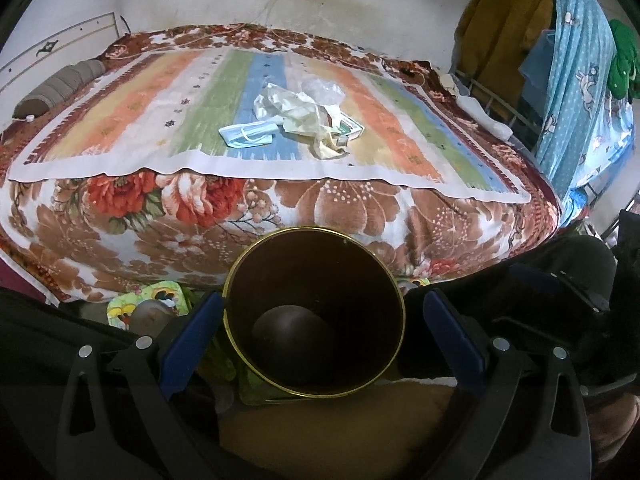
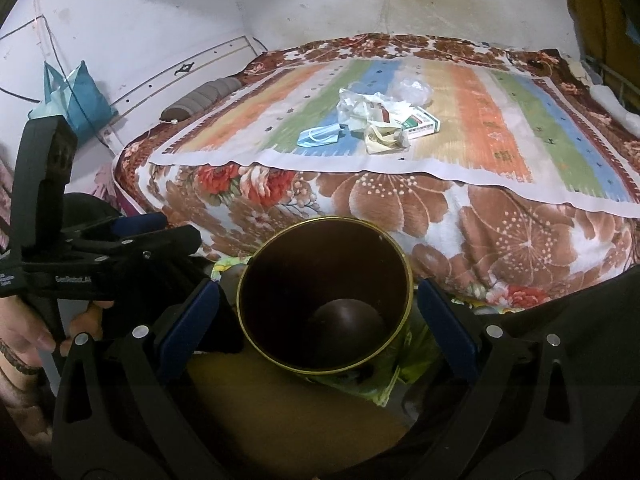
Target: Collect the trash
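Observation:
A pile of trash lies on the striped sheet in the middle of the bed: a blue face mask (image 1: 247,134) (image 2: 318,136), crumpled cream wrappers (image 1: 294,110) (image 2: 366,110), a clear plastic bag (image 1: 324,90) (image 2: 412,89) and a small white and green carton (image 1: 350,130) (image 2: 420,123). A dark round bin with a gold rim (image 1: 314,314) (image 2: 324,296) stands on the floor in front of the bed. My left gripper (image 1: 320,336) is open and empty, above the bin. My right gripper (image 2: 320,320) is open and empty, also above the bin. The left gripper also shows in the right wrist view (image 2: 132,236).
The bed (image 1: 280,208) has a floral blanket hanging over its front edge. A grey bolster (image 1: 60,88) lies at its left end. Clothes hang on a rack (image 1: 568,80) at the right. A teal bag (image 2: 76,96) hangs on the left wall. A green patterned mat (image 1: 144,304) lies under the bin.

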### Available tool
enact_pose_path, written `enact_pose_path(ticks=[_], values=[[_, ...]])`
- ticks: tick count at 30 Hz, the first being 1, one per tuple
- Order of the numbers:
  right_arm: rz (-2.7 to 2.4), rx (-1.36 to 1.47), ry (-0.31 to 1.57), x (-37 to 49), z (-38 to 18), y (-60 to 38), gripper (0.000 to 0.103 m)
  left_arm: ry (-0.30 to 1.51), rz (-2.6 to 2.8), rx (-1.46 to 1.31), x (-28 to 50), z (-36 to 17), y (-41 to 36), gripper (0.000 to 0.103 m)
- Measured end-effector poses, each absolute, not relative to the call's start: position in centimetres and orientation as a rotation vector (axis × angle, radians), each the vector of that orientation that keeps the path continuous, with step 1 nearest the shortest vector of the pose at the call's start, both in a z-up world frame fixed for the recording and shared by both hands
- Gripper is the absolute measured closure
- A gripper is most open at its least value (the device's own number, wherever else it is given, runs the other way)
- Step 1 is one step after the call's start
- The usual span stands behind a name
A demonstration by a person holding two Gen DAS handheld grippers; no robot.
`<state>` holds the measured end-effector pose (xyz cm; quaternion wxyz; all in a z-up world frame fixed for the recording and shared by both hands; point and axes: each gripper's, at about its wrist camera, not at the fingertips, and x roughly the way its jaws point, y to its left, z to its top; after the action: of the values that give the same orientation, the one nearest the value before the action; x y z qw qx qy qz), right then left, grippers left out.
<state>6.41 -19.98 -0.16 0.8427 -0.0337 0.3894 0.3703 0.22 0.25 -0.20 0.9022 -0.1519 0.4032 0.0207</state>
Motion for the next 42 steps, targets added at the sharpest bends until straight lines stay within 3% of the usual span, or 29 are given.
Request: enact_pose_path(ticks=[42], values=[[0.756, -0.102, 0.802, 6.49, -0.23, -19.65, 0.009, 0.776, 0.029, -0.351, 0.1, 0.52, 0.75, 0.006]])
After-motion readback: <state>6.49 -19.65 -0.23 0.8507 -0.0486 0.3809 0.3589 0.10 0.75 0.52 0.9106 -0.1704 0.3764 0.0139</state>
